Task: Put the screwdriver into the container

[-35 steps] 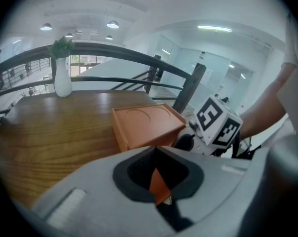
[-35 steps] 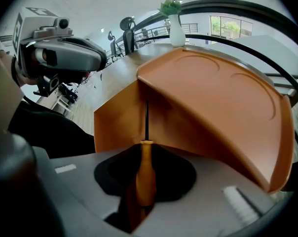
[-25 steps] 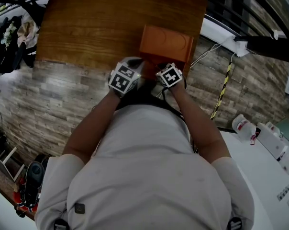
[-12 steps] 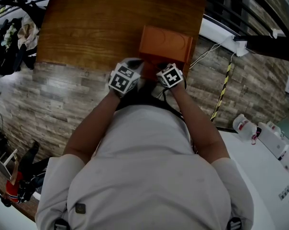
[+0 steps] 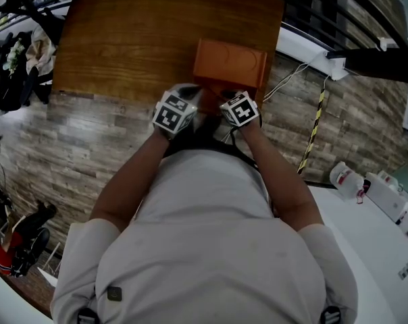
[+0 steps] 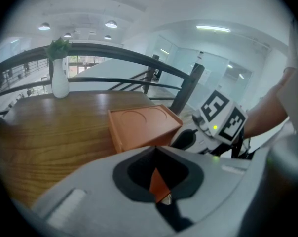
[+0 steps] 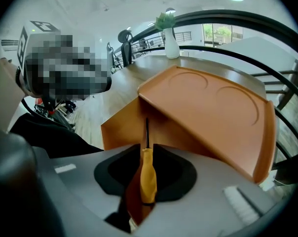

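1. The right tool (image 7: pixel 148 148) has its jaws on the yellow handle of the screwdriver (image 7: pixel 148 179). They have just been closing, with the handle lying lengthwise in the gap between them. The thin dark shaft sticks out past the tips.
2. The shaft points into the mouth of the orange container (image 7: pixel 117 130), toward the inner corner where the left wall meets the raised lid (image 7: pixel 213 107). Whether the tip touches anything cannot be told. The screwdriver is not lying in the container; it sits in the tool at the container's near, open side.
3. Room here is tight. The lid slants overhead and off to the right, and the container's left wall rises just left of the shaft. Only a wedge-shaped opening lies between them.
4. The left tool (image 6: pixel 155 151) stands just beside the right one. Its jaws are closed on a thin orange edge, the near left corner of the lid.
5. The container sits close to the near edge of the bench (image 5: pixel 123 39) and close to its right edge. Both tools reach in over the near edge, with the person's body right behind them.
6. Left of the container and beyond it, the wood runs broad and open. A white vase (image 6: pixel 59 80) stands at the far edge, and a dark railing (image 6: pixel 139 58) passes behind it. Plank floor (image 5: pixel 75 140) shows below the near edge.
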The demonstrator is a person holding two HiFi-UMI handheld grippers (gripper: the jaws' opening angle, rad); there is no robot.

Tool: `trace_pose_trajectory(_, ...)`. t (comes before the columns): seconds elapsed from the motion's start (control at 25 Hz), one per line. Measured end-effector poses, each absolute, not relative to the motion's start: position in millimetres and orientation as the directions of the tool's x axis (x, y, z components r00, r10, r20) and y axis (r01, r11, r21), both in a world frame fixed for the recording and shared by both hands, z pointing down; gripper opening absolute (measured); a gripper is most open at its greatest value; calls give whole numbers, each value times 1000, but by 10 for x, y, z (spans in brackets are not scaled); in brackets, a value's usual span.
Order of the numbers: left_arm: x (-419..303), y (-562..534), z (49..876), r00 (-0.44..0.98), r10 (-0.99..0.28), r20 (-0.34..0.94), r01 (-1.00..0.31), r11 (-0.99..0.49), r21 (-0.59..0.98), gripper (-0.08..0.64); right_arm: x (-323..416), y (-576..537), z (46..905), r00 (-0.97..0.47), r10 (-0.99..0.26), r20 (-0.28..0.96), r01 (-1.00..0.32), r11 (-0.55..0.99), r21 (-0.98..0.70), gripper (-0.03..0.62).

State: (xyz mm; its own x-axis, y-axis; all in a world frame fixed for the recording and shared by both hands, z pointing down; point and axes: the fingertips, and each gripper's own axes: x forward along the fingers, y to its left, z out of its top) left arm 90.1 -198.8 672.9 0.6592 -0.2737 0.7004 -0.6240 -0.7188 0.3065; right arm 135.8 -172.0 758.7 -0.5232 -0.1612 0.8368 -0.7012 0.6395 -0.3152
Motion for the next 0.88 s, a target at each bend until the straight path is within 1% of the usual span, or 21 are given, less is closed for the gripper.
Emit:
trace_pose_trajectory(0.32,964,-1931,6617,663,-297,687,-628,-720,295,5,1417,-1750,7217,-556,-270,786,-724,621,-300,8)
trace_pose_trajectory(0.88,1191,-1816,6324,678,-334,655,-619,-740,263,5,1594,-1700,6444,-622,-392,678,-709,650,-275,8)
